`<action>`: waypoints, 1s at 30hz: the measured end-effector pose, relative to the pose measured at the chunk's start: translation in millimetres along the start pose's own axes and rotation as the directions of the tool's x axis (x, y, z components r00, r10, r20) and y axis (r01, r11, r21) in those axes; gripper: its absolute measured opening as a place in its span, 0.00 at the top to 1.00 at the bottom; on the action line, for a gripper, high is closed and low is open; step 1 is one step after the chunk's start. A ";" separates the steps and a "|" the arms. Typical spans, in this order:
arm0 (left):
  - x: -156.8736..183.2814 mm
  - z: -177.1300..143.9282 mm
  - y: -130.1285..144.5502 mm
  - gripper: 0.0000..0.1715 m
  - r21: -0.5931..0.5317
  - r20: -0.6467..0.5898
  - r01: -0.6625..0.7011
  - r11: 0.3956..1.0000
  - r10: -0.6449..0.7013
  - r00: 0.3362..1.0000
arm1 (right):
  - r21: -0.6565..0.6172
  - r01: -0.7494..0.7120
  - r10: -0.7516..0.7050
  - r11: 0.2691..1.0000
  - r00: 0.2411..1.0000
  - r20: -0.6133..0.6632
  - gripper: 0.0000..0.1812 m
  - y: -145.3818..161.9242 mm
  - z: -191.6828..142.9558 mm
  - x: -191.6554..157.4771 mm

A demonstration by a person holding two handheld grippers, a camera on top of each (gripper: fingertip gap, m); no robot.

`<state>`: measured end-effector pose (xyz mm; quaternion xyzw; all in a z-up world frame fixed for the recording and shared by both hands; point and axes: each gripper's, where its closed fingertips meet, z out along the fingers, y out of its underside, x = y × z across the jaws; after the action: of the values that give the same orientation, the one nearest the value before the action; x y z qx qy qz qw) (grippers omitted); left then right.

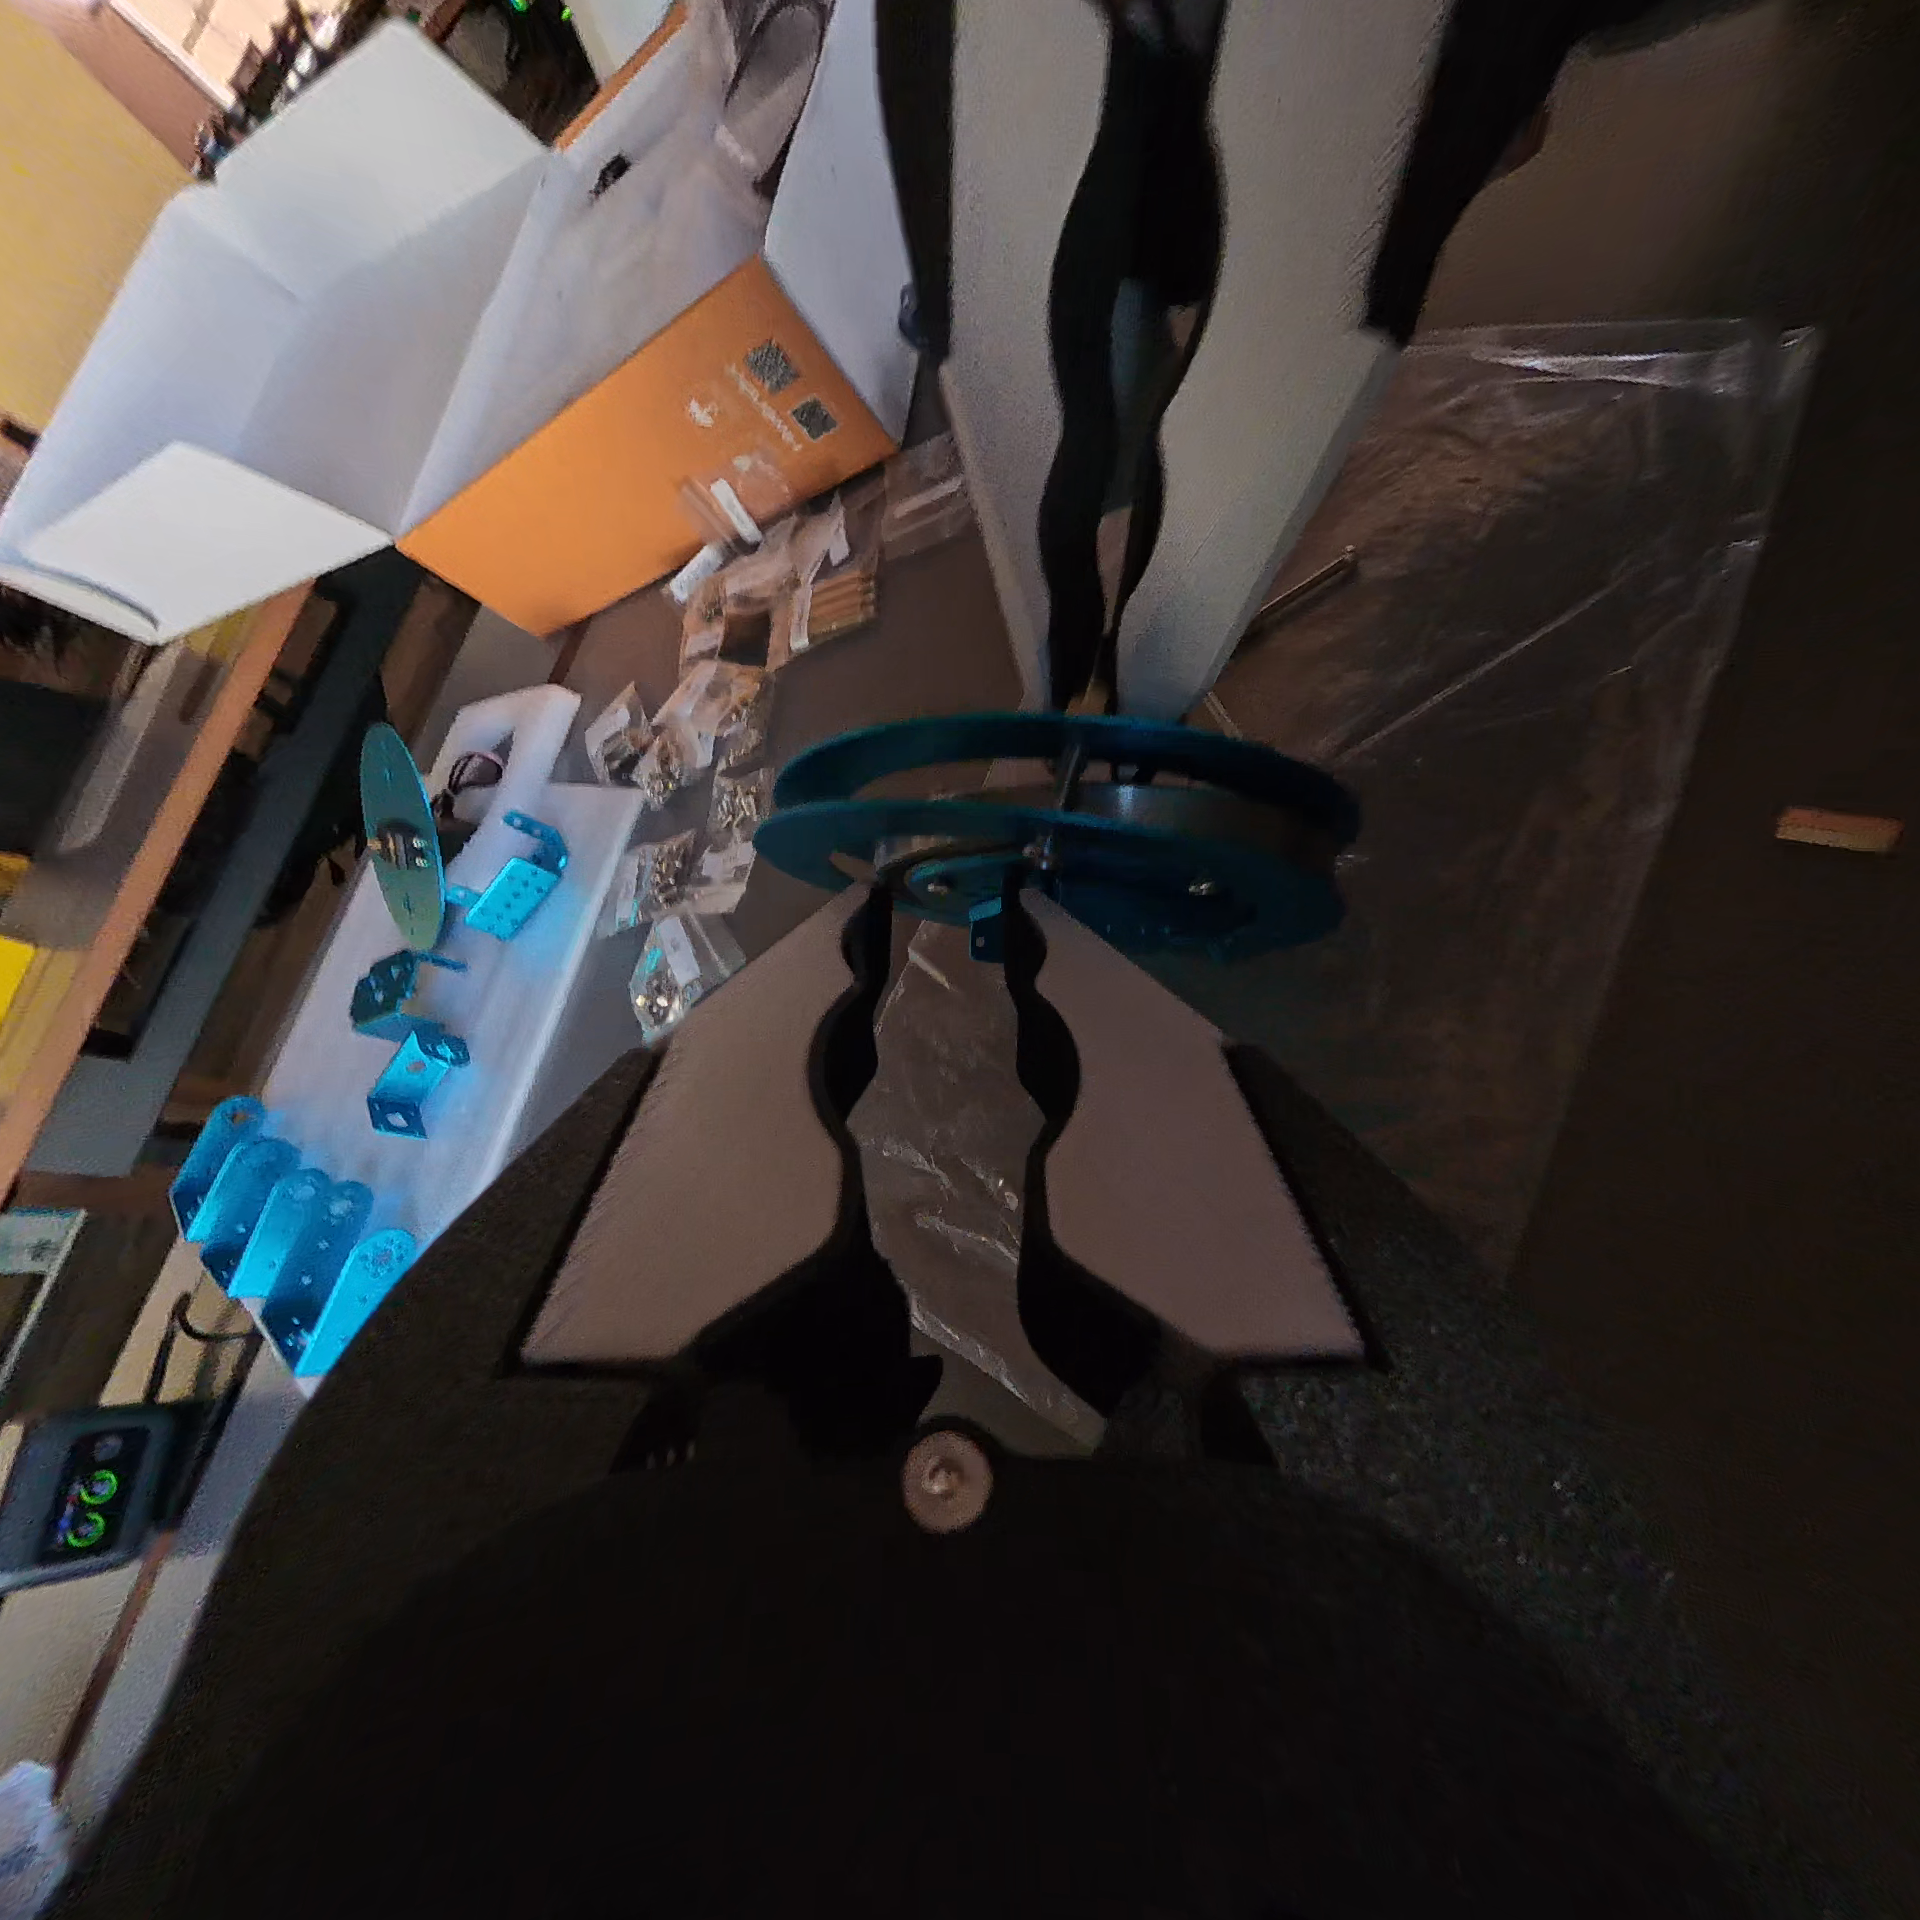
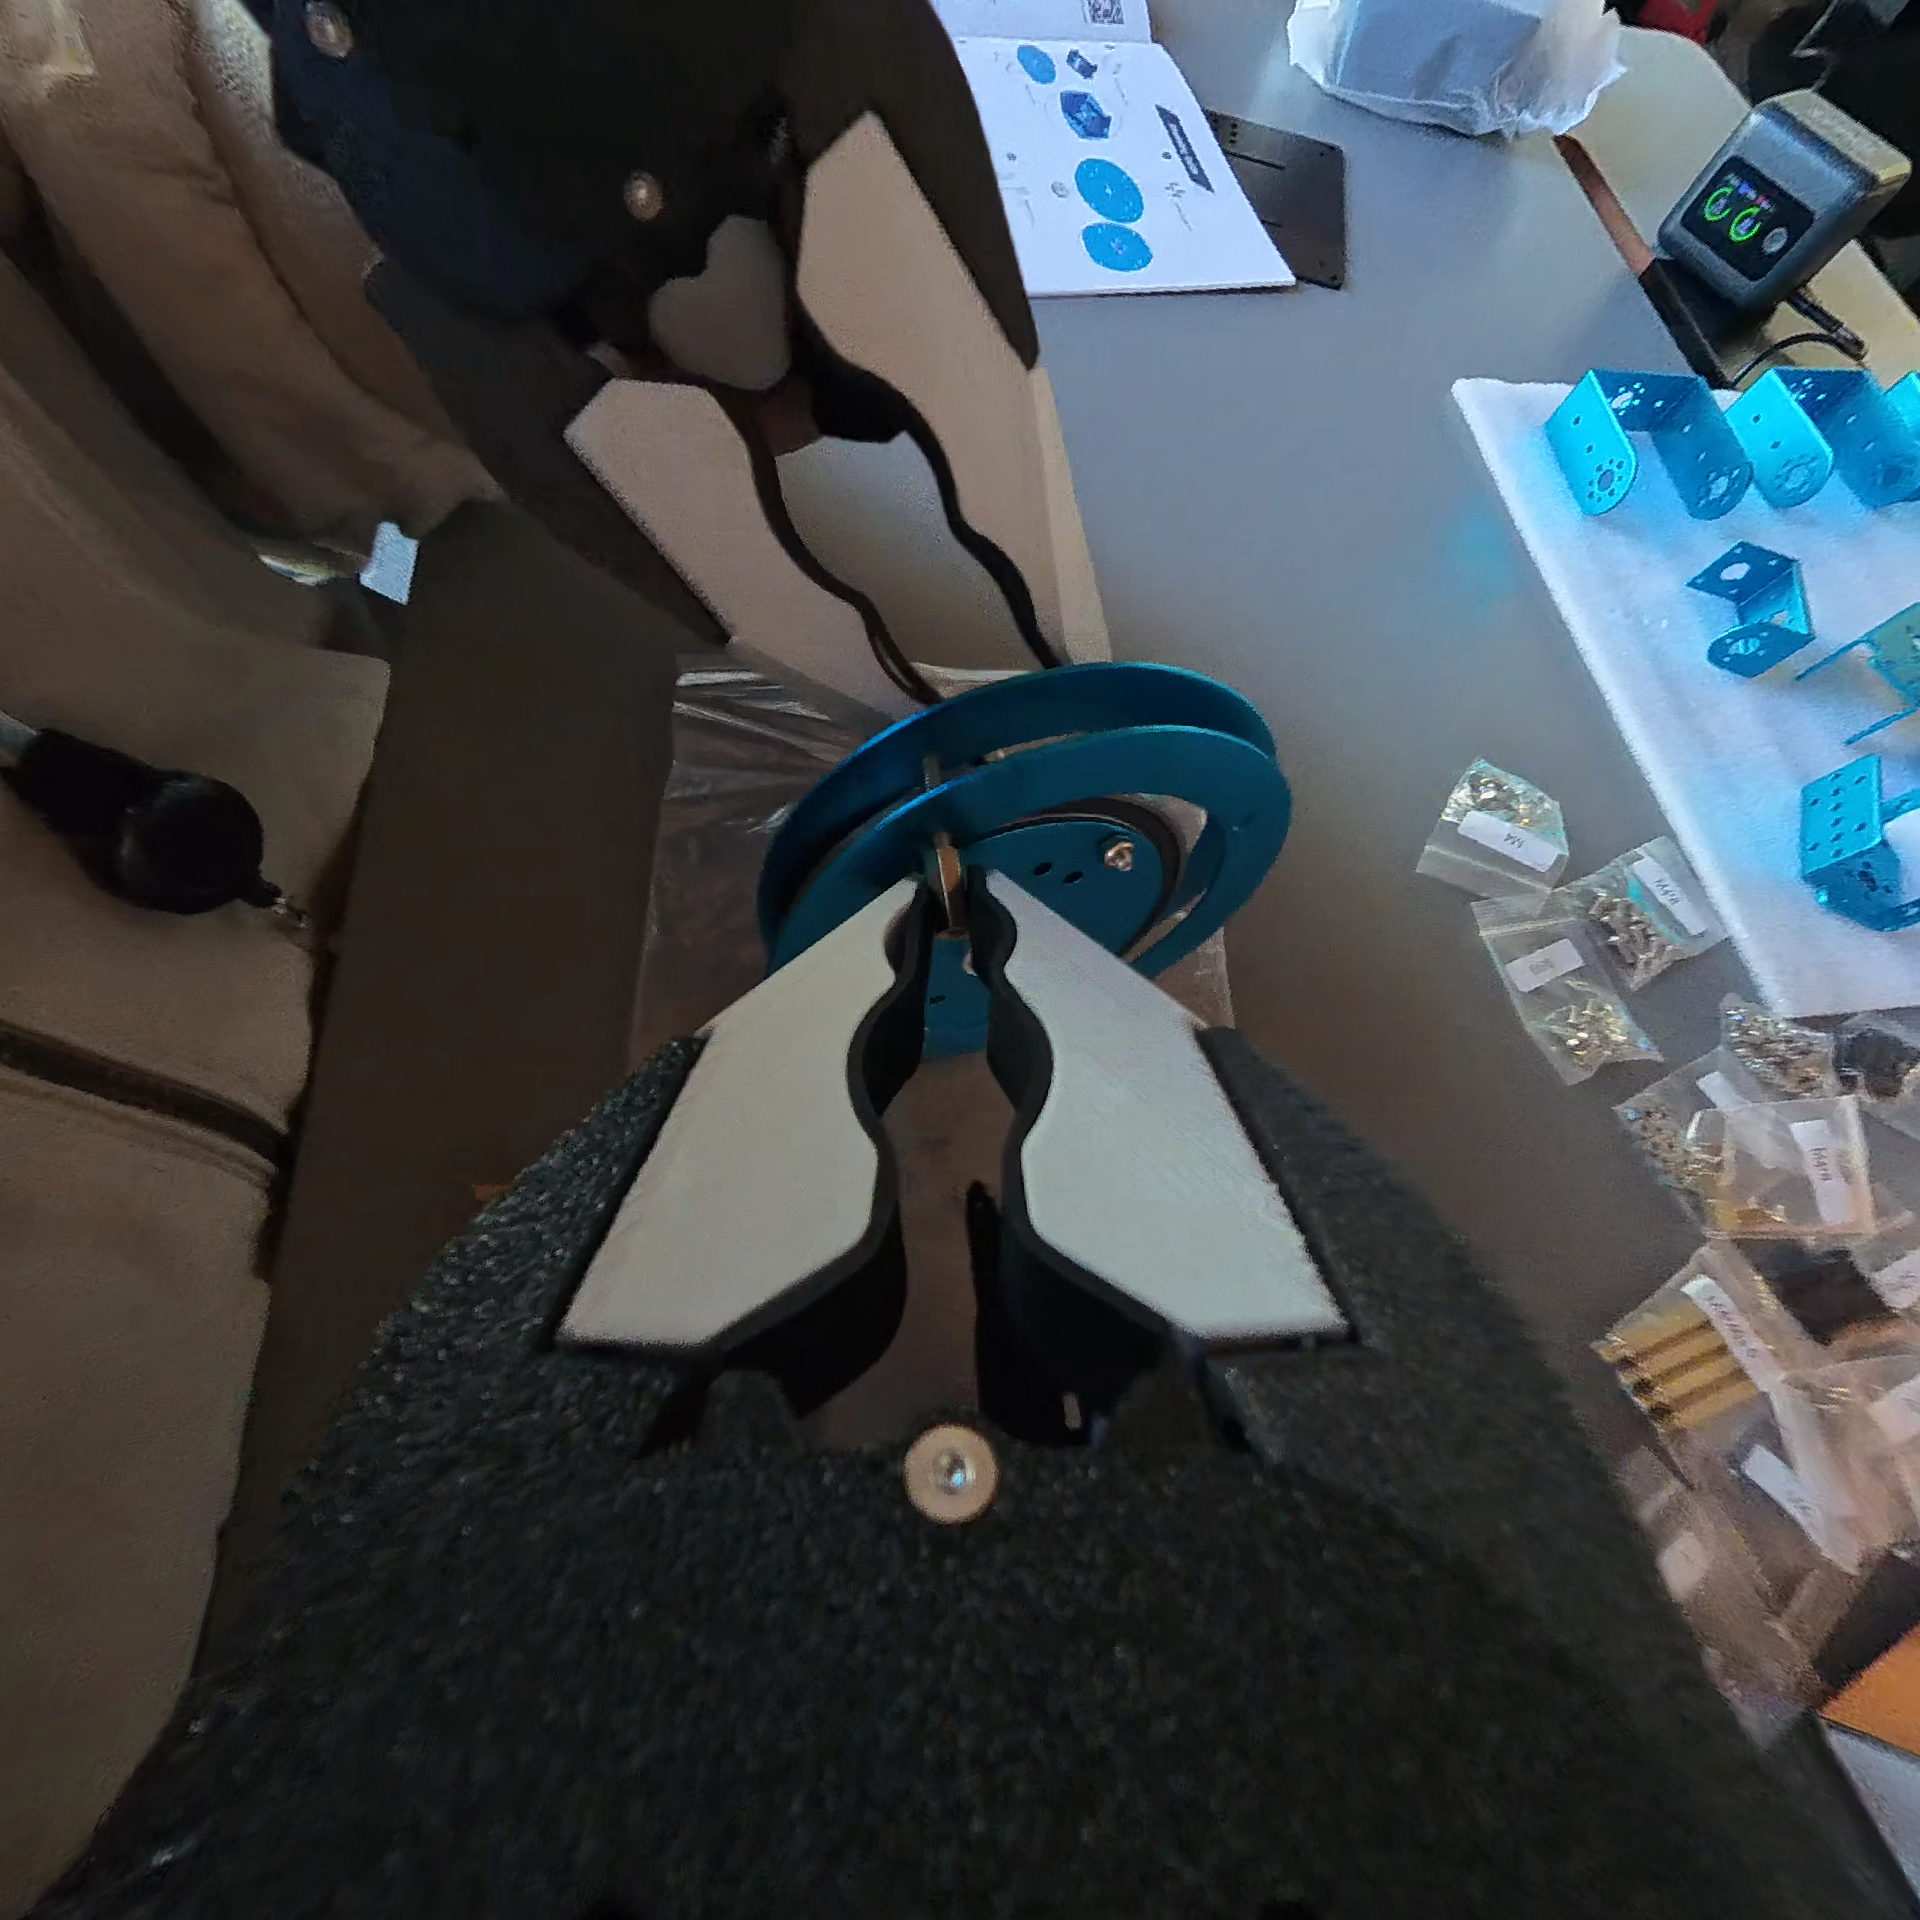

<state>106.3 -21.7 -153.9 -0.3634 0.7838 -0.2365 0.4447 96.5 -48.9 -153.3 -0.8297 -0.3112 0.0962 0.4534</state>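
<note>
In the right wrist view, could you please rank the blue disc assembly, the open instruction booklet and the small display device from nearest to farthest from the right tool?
1. Blue disc assembly: at the right tool's tips, held there.
2. Open instruction booklet: farther up the grey table, centre top.
3. Small display device: top right corner, roughly as far; ranking against the booklet is uncertain.

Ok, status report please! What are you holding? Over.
Both shut on blue disc assembly: left hand-held gripper, right hand-held gripper. Under it, plastic sheet. Beside, parts bags.
</note>
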 end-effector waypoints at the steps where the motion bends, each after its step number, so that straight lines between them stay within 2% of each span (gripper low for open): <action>1: -0.1 -0.9 -0.8 0.89 -0.009 -0.001 -0.040 0.999 0.040 0.999 | 0.003 -0.017 0.017 1.000 1.000 0.013 0.97 -0.4 0.9 -1.0; 4: -3.9 -0.5 0.2 0.89 -0.065 0.043 -0.230 0.971 0.233 0.972 | 0.015 -0.089 0.088 0.996 0.994 0.071 0.98 -3.4 4.4 -4.3; 7: -10.5 2.2 3.2 0.93 -0.171 0.081 -0.400 0.901 0.417 0.905 | 0.017 -0.155 0.153 0.988 0.984 0.089 0.98 -6.8 7.2 1.6; 9: -10.6 5.2 3.9 0.94 -0.201 0.076 -0.459 0.866 0.481 0.874 | 0.007 -0.204 0.202 0.979 0.974 0.105 0.98 -7.5 7.5 5.4; 12: -8.1 8.4 4.6 0.99 -0.209 0.067 -0.495 0.843 0.517 0.853 | 0.018 -0.264 0.259 0.964 0.955 0.145 0.98 -8.4 6.3 5.8; 17: -0.1 1.6 8.3 0.97 -0.204 0.014 -0.554 0.807 0.568 0.823 | 0.013 -0.372 0.356 0.928 0.898 0.257 0.98 -8.2 6.1 -3.4; 21: -6.4 -2.1 14.2 0.90 -0.241 0.036 -0.566 0.788 0.590 0.807 | 0.004 -0.353 0.342 0.936 0.909 0.238 0.98 -9.8 9.4 -4.4; 30: -3.3 -7.2 22.2 0.89 -0.257 0.008 -0.568 0.782 0.590 0.808 | 0.002 -0.337 0.330 0.941 0.922 0.203 0.98 -10.1 9.5 -2.4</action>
<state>93.2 -4.9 -164.0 -0.1666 0.8598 0.0249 0.4820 86.0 -39.7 -150.7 -0.8482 -0.2075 0.2605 0.4119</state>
